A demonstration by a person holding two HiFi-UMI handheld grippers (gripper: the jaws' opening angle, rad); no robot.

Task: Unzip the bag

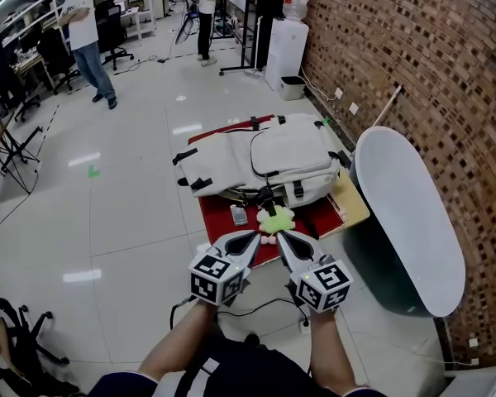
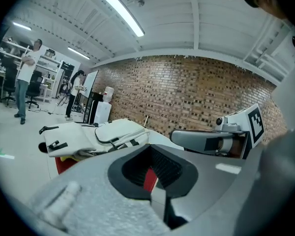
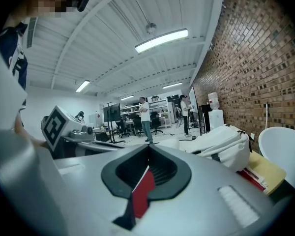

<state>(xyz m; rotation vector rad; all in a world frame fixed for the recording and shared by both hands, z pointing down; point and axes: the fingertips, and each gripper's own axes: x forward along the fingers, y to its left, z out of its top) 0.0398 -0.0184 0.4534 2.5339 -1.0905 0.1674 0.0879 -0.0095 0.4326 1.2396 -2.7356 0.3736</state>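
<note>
A cream backpack (image 1: 260, 165) with black straps lies flat on a red mat (image 1: 219, 213) on the floor, and its zips look closed. My left gripper (image 1: 256, 240) and right gripper (image 1: 283, 236) hover side by side just short of the mat's near edge. Both are shut with nothing between their jaws. Just past their tips, a green toy-like thing (image 1: 276, 218) lies below the bag. In the left gripper view the backpack (image 2: 103, 134) lies ahead to the left, with the right gripper (image 2: 206, 140) alongside. The right gripper view has the backpack (image 3: 221, 141) to the right.
A white oval tabletop (image 1: 409, 213) leans by the brick wall (image 1: 413, 48) on the right. A yellow board (image 1: 351, 201) pokes out beside the mat. A small phone-like object (image 1: 239, 214) lies on the mat. A black cable (image 1: 231, 308) trails beneath the grippers. People (image 1: 87, 40) stand far off.
</note>
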